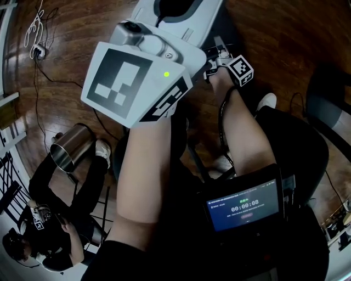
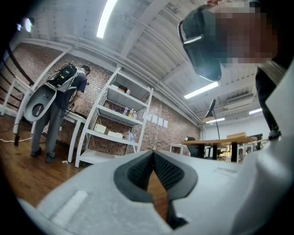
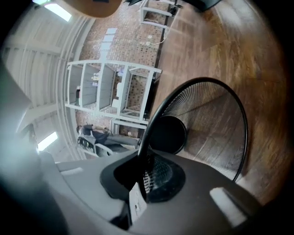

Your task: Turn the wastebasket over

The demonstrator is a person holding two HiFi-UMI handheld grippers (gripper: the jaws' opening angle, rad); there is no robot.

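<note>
The wastebasket [image 3: 209, 124] is black wire mesh and lies tilted, its open mouth facing me and its dark round bottom [image 3: 167, 134] further in, over the wood floor. My right gripper [image 3: 142, 158] is shut on its thin black rim, which runs up from between the pads. In the head view the right gripper [image 1: 218, 49] shows at the upper right with its marker cube, and I cannot make out the basket there. My left gripper [image 1: 178, 11] fills the top centre. It points out into the room, and its tips [image 2: 152, 153] meet with nothing between them.
A shiny steel bin [image 1: 71, 147] lies on the floor at the left, beside a seated person in black [image 1: 55, 230]. A small screen [image 1: 244, 206] hangs at my front. White shelving [image 2: 115, 124] and a standing person with a backpack [image 2: 59, 105] are across the room.
</note>
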